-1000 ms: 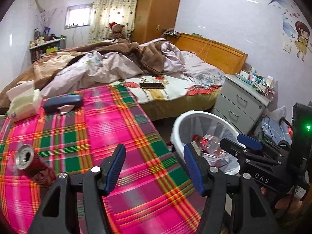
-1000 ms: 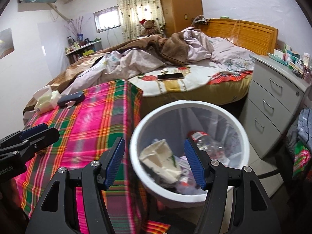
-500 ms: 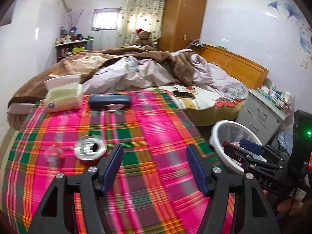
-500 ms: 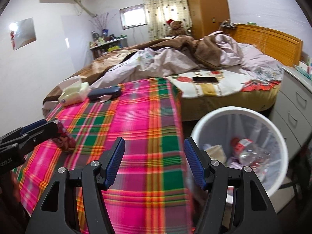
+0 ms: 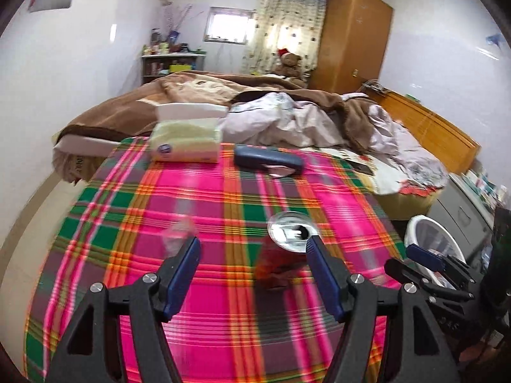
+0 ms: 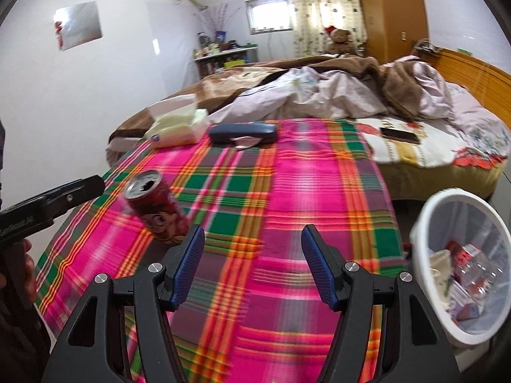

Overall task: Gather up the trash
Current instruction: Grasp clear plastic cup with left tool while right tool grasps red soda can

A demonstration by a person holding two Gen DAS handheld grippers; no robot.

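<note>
Red can point(image 5: 281, 249), lower centre, upright on the tabletop point(image 5: 223, 303): light, thin-walled, easily dented, best pinched mid-body by the spread, empty left claw point(image 5: 252, 274).

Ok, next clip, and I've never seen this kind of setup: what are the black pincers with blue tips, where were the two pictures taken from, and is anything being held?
There is no robot here. A person carries a two-finger gripper in each hand, and a wide-angle camera on each looks out along its fingers. One picture comes from the left gripper, the other from the right gripper; each also catches the other at its edge.

Both look down on a table under a plaid cloth, beside an unmade bed. On it stand a red drink can, upright and opened, a tissue box and a dark blue case. A white bin with trash inside stands on the floor to the right.

Nothing is held: both grippers are open and empty.
</note>
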